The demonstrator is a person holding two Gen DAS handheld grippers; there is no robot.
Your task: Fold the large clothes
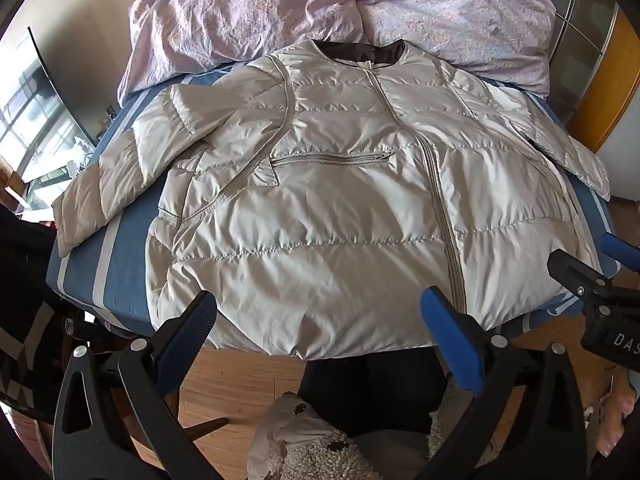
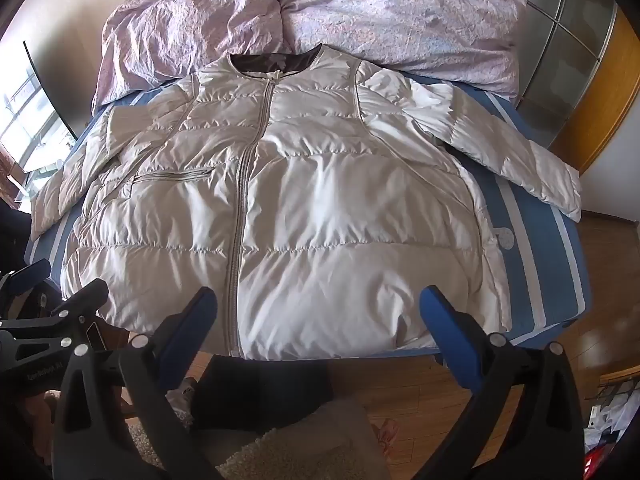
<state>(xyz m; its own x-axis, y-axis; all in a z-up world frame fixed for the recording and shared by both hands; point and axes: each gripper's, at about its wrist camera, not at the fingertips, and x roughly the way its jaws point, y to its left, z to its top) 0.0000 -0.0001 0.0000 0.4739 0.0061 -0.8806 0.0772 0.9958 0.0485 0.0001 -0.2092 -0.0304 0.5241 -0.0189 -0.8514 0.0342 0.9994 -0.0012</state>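
A silvery-white quilted puffer jacket (image 1: 320,200) lies front up, zipped, on a blue striped bed, collar at the far end and hem at the near edge; it also shows in the right wrist view (image 2: 300,208). Its left sleeve (image 1: 108,184) and right sleeve (image 2: 532,168) are spread out to the sides. My left gripper (image 1: 318,320) is open and empty, just above the hem. My right gripper (image 2: 318,316) is open and empty over the hem, and shows at the right edge of the left wrist view (image 1: 600,264).
A crumpled lilac duvet (image 1: 340,12) is heaped at the head of the bed. The blue bedsheet (image 2: 544,264) shows beside the jacket. Wooden floor (image 1: 240,388) and a fluffy rug (image 2: 304,440) lie below the near edge. A wardrobe (image 2: 580,60) stands right.
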